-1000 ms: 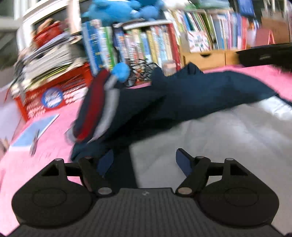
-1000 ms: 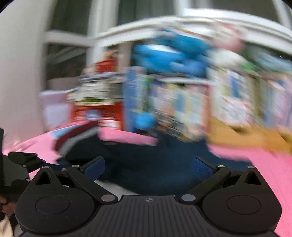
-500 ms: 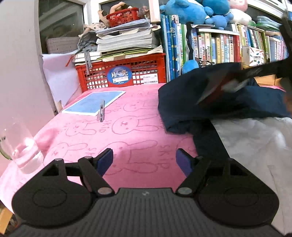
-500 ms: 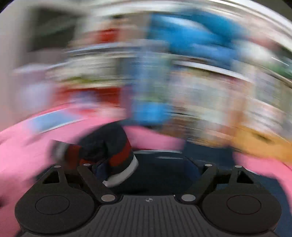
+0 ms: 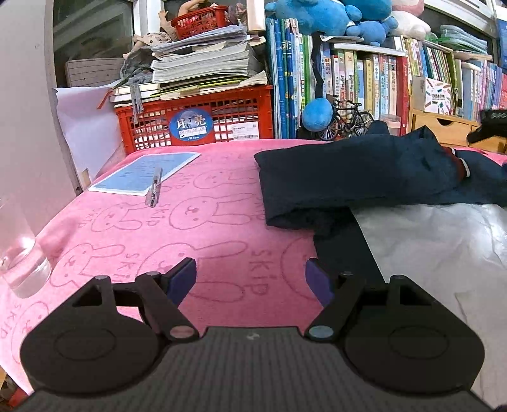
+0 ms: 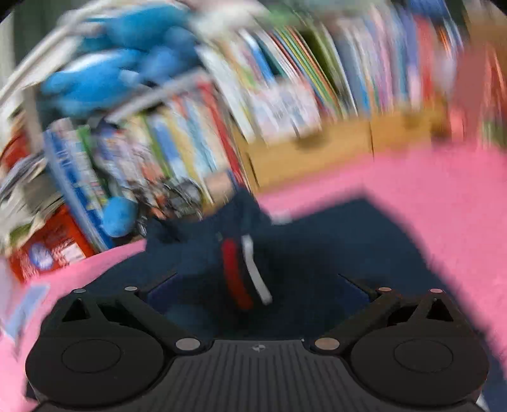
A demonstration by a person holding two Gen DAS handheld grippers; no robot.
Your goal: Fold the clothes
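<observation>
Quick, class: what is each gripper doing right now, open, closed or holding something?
Left gripper: open, empty, over the pink cloth.
Right gripper: jaws just opened wide; the navy garment lies between them, ungripped.

Right black two-finger gripper (image 6: pixel 258 291): jaws spread wide, just been opening, nothing clamped. Dark navy fabric garment (image 6: pixel 317 247), red-and-white striped cuff (image 6: pixel 244 272), spread beneath jaws on pink cloth-covered table (image 6: pixel 427 196). Blurred colourful bookshelf (image 6: pixel 285 95), blue plush toy (image 6: pixel 104 79) seen behind.

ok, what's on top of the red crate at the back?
On the red crate sits a stack of books and papers, topped by a small red basket. What the basket and the crate hold is mostly hidden.
</observation>
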